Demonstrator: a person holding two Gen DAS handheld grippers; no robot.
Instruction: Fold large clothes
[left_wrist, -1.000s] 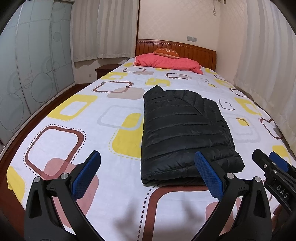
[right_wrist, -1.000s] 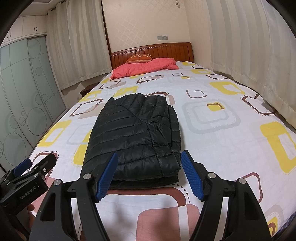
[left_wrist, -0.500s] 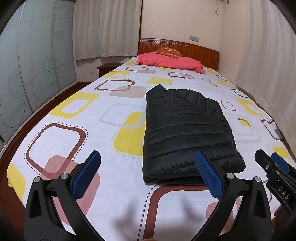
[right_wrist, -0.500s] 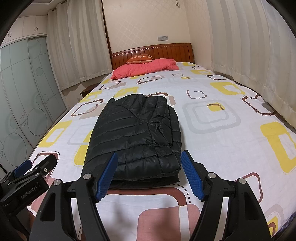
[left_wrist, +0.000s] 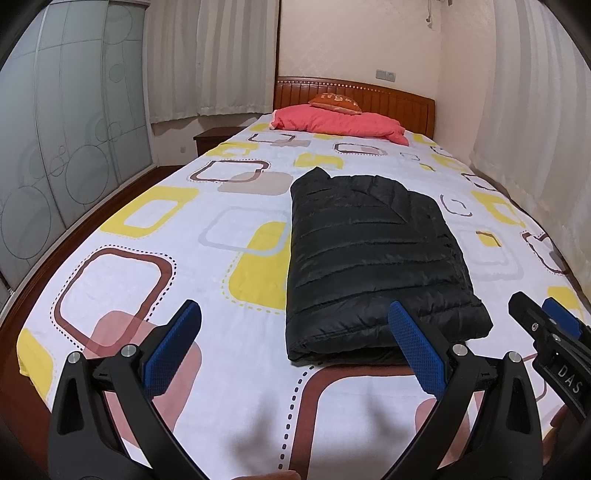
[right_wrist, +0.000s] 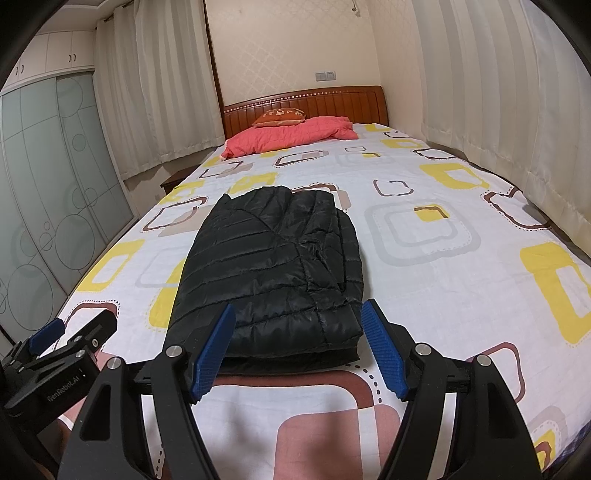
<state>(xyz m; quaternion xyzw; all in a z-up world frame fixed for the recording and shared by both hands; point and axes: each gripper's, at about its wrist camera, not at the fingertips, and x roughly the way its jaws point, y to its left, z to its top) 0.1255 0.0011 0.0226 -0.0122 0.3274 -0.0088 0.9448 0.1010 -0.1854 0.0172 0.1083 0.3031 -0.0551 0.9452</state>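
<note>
A black quilted puffer jacket (left_wrist: 373, 254) lies folded into a neat rectangle on the patterned bed sheet (left_wrist: 155, 273); it also shows in the right wrist view (right_wrist: 273, 269). My left gripper (left_wrist: 295, 343) is open and empty, held above the foot of the bed, just left of the jacket's near edge. My right gripper (right_wrist: 299, 350) is open and empty, held just short of the jacket's near edge. Each gripper shows at the edge of the other's view: the right one (left_wrist: 546, 328) and the left one (right_wrist: 74, 332).
A pink pillow (left_wrist: 340, 123) and an orange cushion (left_wrist: 334, 101) lie by the wooden headboard (left_wrist: 391, 99). Glass wardrobe doors (left_wrist: 55, 147) stand on the left, curtains (left_wrist: 535, 129) on the right. A nightstand (left_wrist: 214, 138) is beside the bed.
Both views have shifted slightly: the grippers have drawn back and risen a little from the jacket. The jacket has not moved. Both grippers stay open.
</note>
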